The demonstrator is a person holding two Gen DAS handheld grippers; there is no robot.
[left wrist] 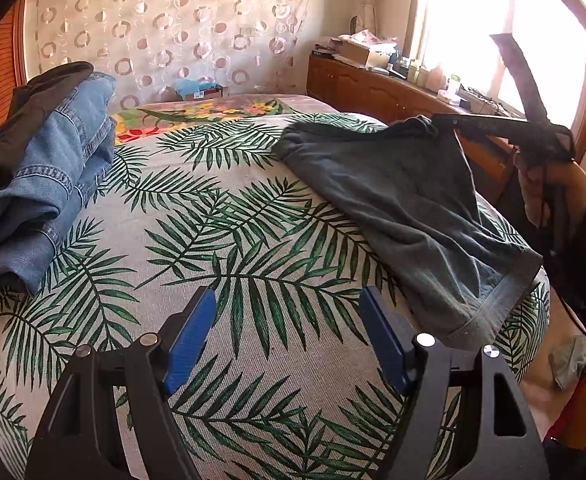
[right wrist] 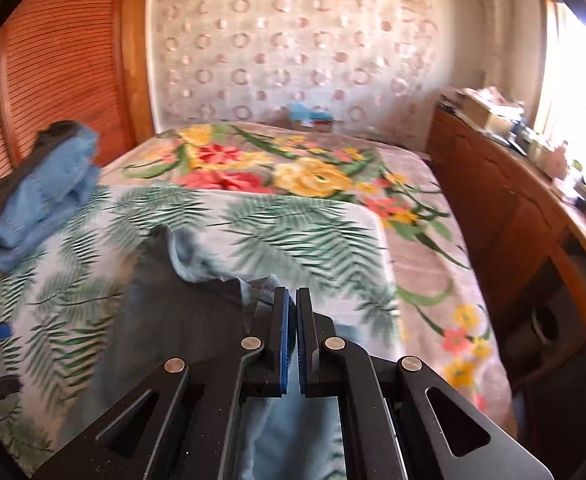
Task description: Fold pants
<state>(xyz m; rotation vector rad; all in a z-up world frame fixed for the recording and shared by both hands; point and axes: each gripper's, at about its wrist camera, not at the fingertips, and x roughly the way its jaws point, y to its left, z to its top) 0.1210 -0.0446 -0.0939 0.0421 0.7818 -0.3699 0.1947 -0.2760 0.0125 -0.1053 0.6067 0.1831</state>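
Fingers (right wrist: 281, 340) pinch grey pants (left wrist: 405, 200) over palm-print bedspread (left wrist: 221, 248), dresser (left wrist: 373, 88) beyond.

Left gripper (left wrist: 287, 336): black angular linkage arms, silver round pivot screws, blue textured finger pads (left wrist: 189, 340) showing. Right gripper (right wrist: 292, 340): same build (triangular cut-outs in the arms). Hand (left wrist: 553, 192): bare skin, dark sleeve showing.

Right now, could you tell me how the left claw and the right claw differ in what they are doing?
The left claw is open, its blue pads wide apart; the right claw is shut. The left claw holds nothing and hovers over the palm-leaf bedspread; the right claw pinches an edge of the grey pants and lifts it. Both have black frames and blue pads.
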